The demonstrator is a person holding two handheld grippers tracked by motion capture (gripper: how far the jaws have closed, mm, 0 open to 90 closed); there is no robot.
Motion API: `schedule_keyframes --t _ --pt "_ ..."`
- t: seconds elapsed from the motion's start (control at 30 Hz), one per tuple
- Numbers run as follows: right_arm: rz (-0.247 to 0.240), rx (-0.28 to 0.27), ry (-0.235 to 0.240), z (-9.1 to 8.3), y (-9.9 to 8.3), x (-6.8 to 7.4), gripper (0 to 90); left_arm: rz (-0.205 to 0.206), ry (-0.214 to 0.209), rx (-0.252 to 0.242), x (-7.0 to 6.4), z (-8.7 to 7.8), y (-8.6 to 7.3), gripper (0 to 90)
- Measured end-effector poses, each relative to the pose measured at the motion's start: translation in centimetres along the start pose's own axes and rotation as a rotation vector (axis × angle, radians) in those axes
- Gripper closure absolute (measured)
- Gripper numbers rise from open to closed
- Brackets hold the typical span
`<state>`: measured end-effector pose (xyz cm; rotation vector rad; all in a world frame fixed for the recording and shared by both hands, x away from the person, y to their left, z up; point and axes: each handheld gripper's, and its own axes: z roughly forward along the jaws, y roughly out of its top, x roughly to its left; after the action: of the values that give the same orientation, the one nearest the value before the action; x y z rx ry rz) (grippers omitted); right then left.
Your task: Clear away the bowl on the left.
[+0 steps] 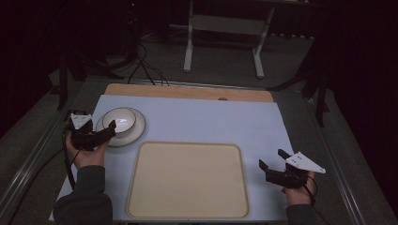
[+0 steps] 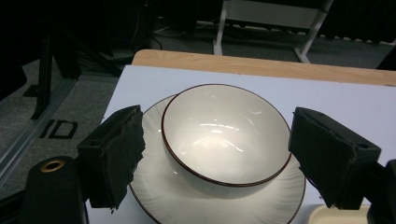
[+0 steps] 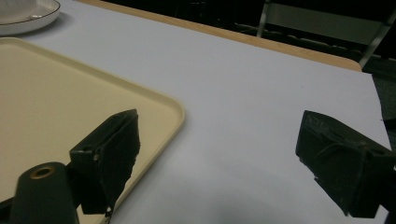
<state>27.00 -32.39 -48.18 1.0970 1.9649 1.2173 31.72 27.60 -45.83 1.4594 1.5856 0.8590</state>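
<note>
bowl (image 2: 224,135): glossy glazed ceramic | plate (image 2: 159,186): glossy, ribbed | tray (image 1: 187,180): matt plastic | jaws: rough black foam

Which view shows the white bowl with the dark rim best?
The left gripper view: the white bowl with the dark rim sits close, centred between the open jaws. The high view shows it small.

Bench (image 1: 197,93): wooden top, bare along the far edge, the rest under a pale blue-white sheet (image 1: 211,122). Directly on the sheet lie two items. A cream tray (image 1: 187,180) with rounded corners sits at the near middle, its bed bare. A white plate (image 1: 133,133) with a dark rim sits at the far left, apart from the tray's corner. A small dark mark (image 1: 222,99) on the wooden strip; possibly a hole.
</note>
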Motion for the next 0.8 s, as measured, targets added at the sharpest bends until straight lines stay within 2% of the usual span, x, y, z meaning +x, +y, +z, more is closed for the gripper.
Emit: schedule_keyframes --t 0.43,0.5,0.8 --pt "-0.008 0.001 0.003 0.1 0.0 0.1 13.4 -0.039 0.017 0.017 0.7 1.8 -0.1 19.5" --pt "-0.010 0.000 0.000 0.0 0.0 0.0 13.4 -0.053 0.020 0.025 0.9 2.1 -0.2 19.5" --pt "-0.012 0.001 0.000 0.0 0.0 0.0 13.4 -0.072 0.037 0.052 1.6 3.0 -0.1 19.6"
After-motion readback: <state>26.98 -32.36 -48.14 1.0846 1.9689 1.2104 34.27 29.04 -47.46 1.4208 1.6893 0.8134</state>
